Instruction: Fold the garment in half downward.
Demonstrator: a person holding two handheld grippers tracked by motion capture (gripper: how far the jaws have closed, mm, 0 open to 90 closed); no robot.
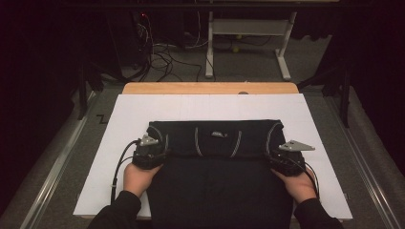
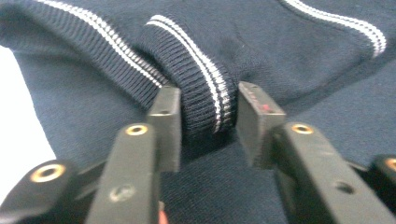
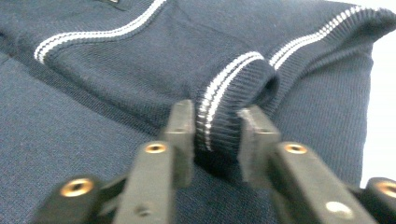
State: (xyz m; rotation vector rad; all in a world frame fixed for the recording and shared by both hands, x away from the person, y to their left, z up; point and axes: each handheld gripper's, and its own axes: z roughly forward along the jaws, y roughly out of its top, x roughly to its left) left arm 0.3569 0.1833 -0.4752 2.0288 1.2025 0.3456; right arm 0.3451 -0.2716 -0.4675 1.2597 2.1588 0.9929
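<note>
Fold step underway: dark sweater (image 1: 217,162) lies flat on the white-covered worktop (image 1: 119,124), long axis running L–R, collar side facing away from the person. Left tool (image 2: 208,112) pinches one striped cuff (image 2: 205,100); right tool (image 3: 215,128) is clamped on the other cuff (image 3: 224,126). Next, prob.: lift both together, evenly, w/o slipping.
</note>
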